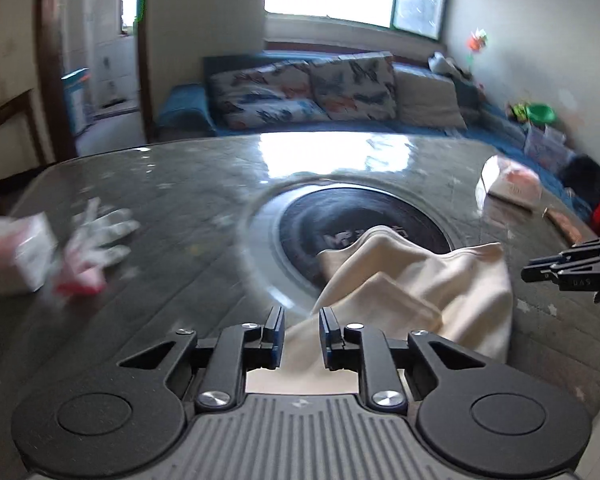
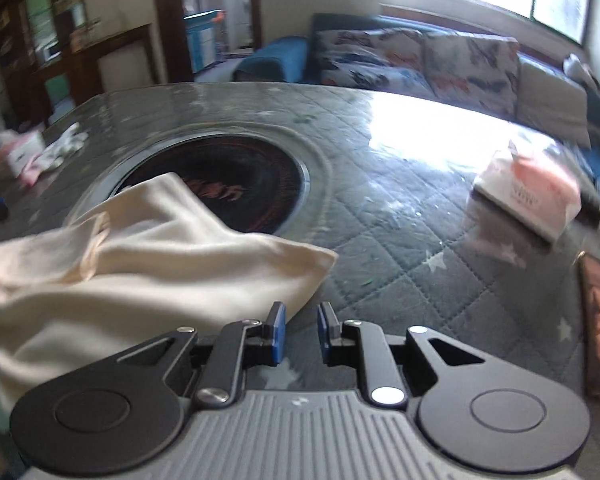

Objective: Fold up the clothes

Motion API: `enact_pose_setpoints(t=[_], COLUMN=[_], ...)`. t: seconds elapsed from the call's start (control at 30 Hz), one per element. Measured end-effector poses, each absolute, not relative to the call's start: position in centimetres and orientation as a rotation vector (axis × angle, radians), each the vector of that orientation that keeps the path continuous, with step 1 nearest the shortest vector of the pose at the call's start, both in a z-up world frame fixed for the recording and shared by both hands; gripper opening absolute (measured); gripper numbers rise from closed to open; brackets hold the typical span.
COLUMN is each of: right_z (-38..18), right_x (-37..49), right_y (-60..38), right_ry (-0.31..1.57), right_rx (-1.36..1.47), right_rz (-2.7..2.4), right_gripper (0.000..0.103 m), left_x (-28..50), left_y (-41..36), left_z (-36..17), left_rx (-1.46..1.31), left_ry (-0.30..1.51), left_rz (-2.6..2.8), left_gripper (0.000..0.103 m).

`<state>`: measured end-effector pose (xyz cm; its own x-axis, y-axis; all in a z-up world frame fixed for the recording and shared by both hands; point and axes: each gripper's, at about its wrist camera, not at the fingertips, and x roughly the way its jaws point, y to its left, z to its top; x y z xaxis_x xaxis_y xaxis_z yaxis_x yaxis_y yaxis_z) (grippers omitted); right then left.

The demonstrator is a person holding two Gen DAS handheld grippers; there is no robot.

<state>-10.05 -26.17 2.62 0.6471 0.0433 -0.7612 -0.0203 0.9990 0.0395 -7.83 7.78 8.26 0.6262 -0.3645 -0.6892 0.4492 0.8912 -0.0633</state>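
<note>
Here: soft cream cloth (image 2: 140, 264) rumpled on glossy quilted table (image 2: 400, 216); both tools (image 1: 300, 332) (image 2: 302, 330) apart, empty.

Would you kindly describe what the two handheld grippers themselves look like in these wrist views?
Both look alike. The left gripper and the right gripper each have a grey ribbed body, black linkage arms joined by silver rivets, two round black discs at the sides, and short black fingers faced with blue pads. No cables, sleeves or hands show. The right gripper's fingers also appear at the left view's edge, with small unreadable lettering.
</note>
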Motion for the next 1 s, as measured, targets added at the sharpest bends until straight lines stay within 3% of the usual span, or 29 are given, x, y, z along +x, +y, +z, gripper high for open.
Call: enact_pose_setpoints(t=[0.23, 0.47, 0.6, 0.7, 1.0], right_z=[1.5, 0.8, 1.4, 1.8, 8.7], right_x=[-7.5, -6.5, -6.5, -6.6, -3.9], right_y=[-27.1, -27.1, -26.8, -26.6, -24.6], right_ry=[0.863, 0.867, 0.836, 0.813, 0.638], right_rx=[0.08, 0.089, 0.075, 0.066, -0.04], right_rz=[0.022, 0.011, 0.014, 0.016, 0.059], right_gripper=[0.021, 0.025, 0.025, 0.006, 0.005], left_x=[-0.4, 2.2, 2.1, 2.0, 2.8], left_y=[3.6, 2.3, 1.4, 1.2, 5.4], left_z=[4.8, 2.3, 2.3, 2.7, 8.8], left_rx=[0.11, 0.102, 0.136, 0.143, 0.1], left_ry=[0.886, 0.958, 0.942, 0.9, 0.691], left_rz=[-0.496, -0.506, -0.549, -0.556, -0.398], left_gripper=[0.021, 0.021, 0.014, 0.005, 0.004])
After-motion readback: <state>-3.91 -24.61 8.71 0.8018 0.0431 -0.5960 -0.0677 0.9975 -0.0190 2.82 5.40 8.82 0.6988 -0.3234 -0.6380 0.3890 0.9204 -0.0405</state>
